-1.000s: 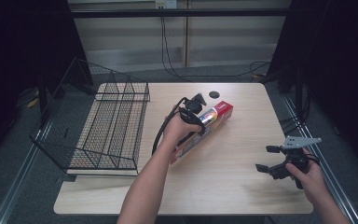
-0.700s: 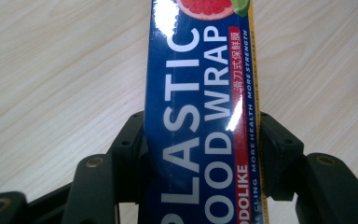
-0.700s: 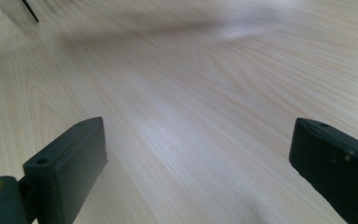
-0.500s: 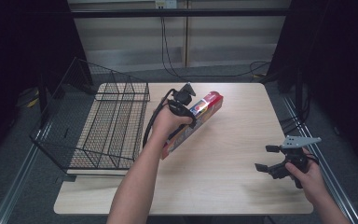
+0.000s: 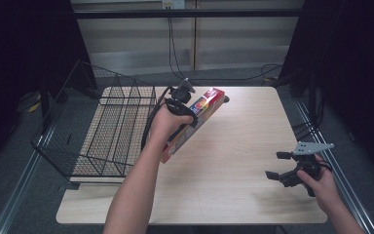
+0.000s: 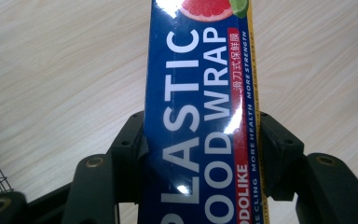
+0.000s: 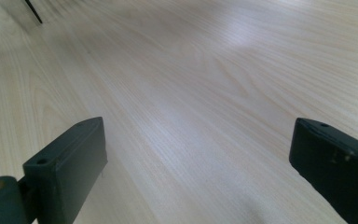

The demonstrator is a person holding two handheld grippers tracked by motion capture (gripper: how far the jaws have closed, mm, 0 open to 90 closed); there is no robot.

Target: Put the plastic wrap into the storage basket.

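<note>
A long blue and red box of plastic food wrap (image 5: pixel 195 123) hangs tilted above the table, near the wire basket's right side. My left gripper (image 5: pixel 187 113) is shut on the food wrap box (image 6: pixel 200 135); its two black jaws press the box's sides in the left gripper view. My right gripper (image 5: pixel 278 165) stands open just above the table near the front right corner. Between its black jaws in the right gripper view (image 7: pixel 196 158) lies bare wood.
A black wire basket (image 5: pixel 102 127) stands on the left part of the wooden table (image 5: pixel 243 141), its near end hanging past the table's left edge. Cables trail on the floor behind the table.
My left gripper has lifted the food wrap box off the table and carried it leftward, toward the wire basket. The right gripper has stayed still.
</note>
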